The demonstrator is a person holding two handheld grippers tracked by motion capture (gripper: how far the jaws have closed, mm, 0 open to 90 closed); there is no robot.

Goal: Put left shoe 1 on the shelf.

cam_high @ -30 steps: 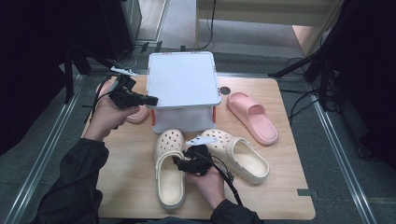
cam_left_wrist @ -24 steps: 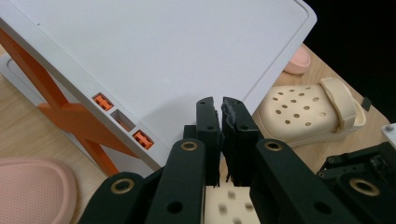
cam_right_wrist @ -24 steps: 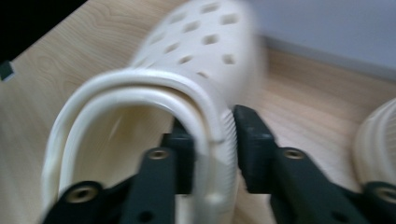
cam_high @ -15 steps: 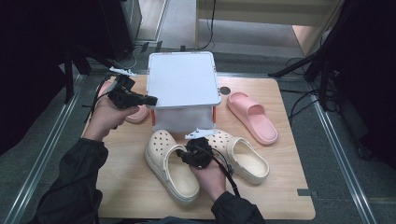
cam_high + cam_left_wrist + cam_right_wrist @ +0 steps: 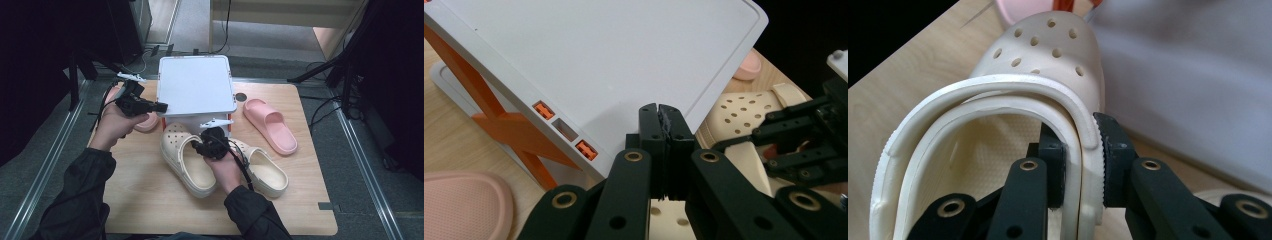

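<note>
Left gripper (image 5: 159, 106) hovers by the near-left edge of the white box (image 5: 196, 85), jaws clenched, nothing between them. A pink slide (image 5: 145, 122) lies beneath that hand.

Right gripper (image 5: 1083, 165): jaws have just been closing and now clamp the side wall and strap of the left cream clog (image 5: 186, 160), held on the desk (image 5: 145, 205) just before the box. Its mate (image 5: 262, 170) lies to the right; a second pink slide (image 5: 272, 125) farther right.

Risk: the grip takes only a thin, soft rim. If lifted, the clog could swing, slip free or knock the box.

A lab-like recording room: bare wooden table (image 5: 150, 200), metal floor rails (image 5: 370, 175), trailing cables (image 5: 320, 107), dark equipment stands (image 5: 345, 75).
</note>
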